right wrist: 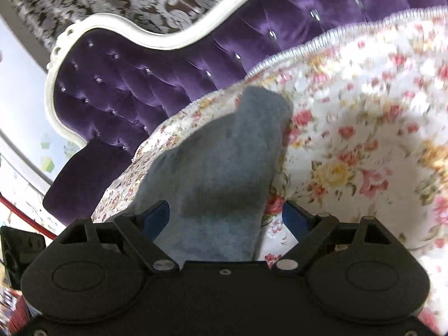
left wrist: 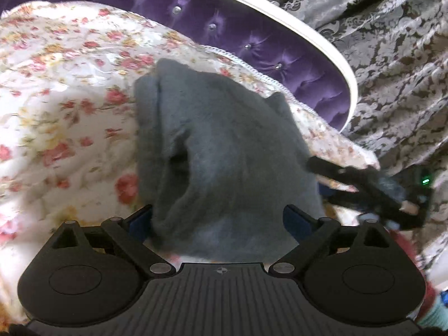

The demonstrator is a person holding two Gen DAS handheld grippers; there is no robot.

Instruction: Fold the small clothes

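Note:
A small grey fleece garment (left wrist: 221, 151) lies bunched on the floral bed cover (left wrist: 64, 89). My left gripper (left wrist: 221, 221) stands wide open with the near end of the garment draped between its blue pads (left wrist: 294, 221). In the right wrist view the same grey garment (right wrist: 224, 173) runs up from between the open fingers of my right gripper (right wrist: 224, 218); its blue pads (right wrist: 158, 218) stand apart beside the cloth. The right gripper also shows in the left wrist view (left wrist: 372, 193), at the garment's right edge.
A purple tufted headboard (left wrist: 252, 39) with a white frame (right wrist: 156, 42) curves behind the bed. Grey damask fabric (left wrist: 392, 56) hangs beyond it. The floral cover (right wrist: 364, 140) spreads to the right of the garment.

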